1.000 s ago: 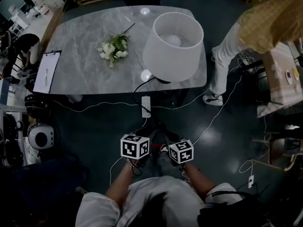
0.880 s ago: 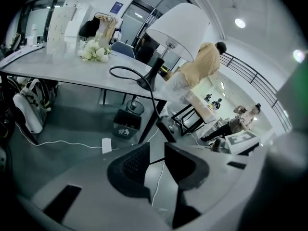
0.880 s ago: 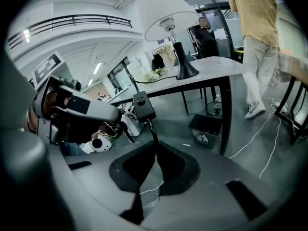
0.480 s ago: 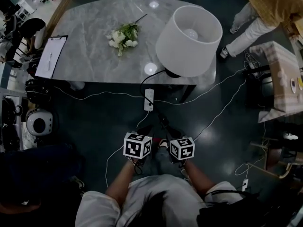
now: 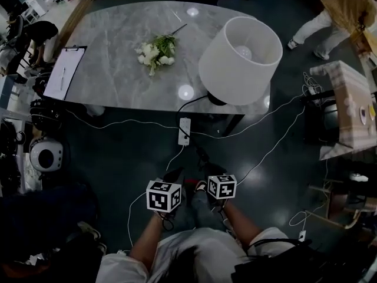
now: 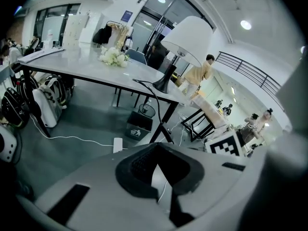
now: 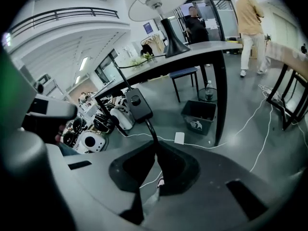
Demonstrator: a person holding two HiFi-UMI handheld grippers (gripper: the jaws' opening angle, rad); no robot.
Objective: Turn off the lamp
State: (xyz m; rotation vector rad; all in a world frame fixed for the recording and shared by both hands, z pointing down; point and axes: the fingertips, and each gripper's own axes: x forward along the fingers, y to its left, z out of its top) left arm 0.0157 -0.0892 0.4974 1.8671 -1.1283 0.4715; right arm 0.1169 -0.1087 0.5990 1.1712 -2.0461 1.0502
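Right gripper [image 7: 155, 153] — jaws clamped on the black cord [image 7: 148, 127], just below its inline switch [image 7: 136, 103]. Left gripper [image 6: 155, 161] — jaws together, nothing between. Lamp [image 5: 240, 59] — upright, white shade, at the right end of the grey table [image 5: 106, 78].

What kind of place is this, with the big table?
Probably a big open office or workshop hall: a long table with a clipboard and lamp, a power strip on the floor, and an upstairs railing.

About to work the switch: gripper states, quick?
Left gripper: closed, empty.
Right gripper: closed on the lamp cord, below its switch.
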